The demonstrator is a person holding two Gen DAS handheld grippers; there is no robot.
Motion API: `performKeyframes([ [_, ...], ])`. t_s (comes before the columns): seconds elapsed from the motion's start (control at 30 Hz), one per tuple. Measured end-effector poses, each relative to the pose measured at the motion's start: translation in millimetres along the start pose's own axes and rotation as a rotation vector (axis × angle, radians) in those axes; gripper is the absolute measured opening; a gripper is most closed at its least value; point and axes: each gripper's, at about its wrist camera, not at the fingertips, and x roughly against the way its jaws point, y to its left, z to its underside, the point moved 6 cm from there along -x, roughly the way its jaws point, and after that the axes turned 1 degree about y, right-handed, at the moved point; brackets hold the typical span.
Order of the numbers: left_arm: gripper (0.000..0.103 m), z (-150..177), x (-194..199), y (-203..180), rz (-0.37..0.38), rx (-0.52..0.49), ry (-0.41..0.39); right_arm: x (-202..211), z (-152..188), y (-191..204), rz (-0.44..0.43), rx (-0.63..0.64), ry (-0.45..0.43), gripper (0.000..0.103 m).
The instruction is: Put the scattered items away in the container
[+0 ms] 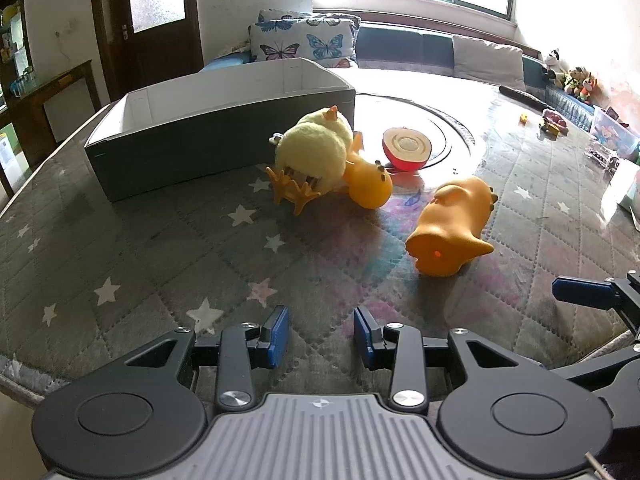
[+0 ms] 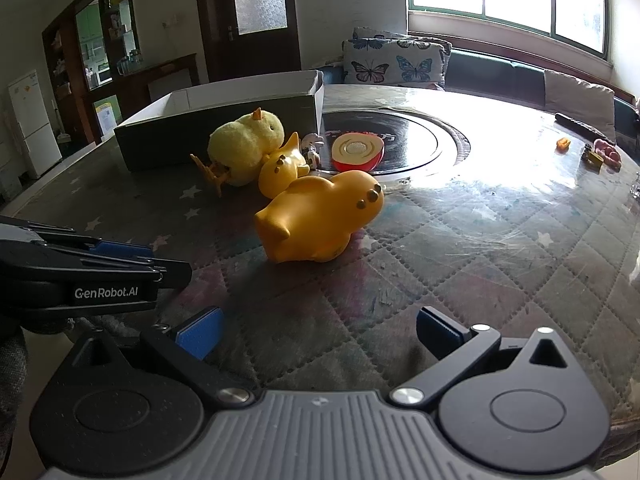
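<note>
A long dark box with a white inside (image 1: 192, 132) (image 2: 224, 128) stands at the far left of the table. In front of it lies a yellow plush chick (image 1: 316, 148) (image 2: 244, 144) beside a small orange rubber toy (image 1: 366, 184) (image 2: 280, 172). A larger orange rubber toy (image 1: 452, 228) (image 2: 320, 216) lies nearer, on its side. A halved red toy fruit (image 1: 406, 152) (image 2: 358, 152) sits behind them, and a tiny figurine (image 2: 313, 151) stands next to it. My left gripper (image 1: 320, 332) is open near the table's front edge, empty. My right gripper (image 2: 320, 330) is open wide, empty, short of the larger toy.
The table wears a quilted star-patterned cover (image 1: 160, 248) with a dark round turntable (image 2: 420, 140) in its middle. Small toys (image 2: 600, 154) and a remote (image 1: 524, 98) lie at the far right. A bench with butterfly cushions (image 1: 304, 40) runs behind.
</note>
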Motion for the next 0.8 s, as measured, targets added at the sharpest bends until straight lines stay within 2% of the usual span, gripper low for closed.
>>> performKeyframes([
  [0.8,0.038,-8.0,-5.9,1.1,0.012,-0.001,0.018,-9.0,-9.6,-1.6,0.006,0.003,0.006,0.103],
])
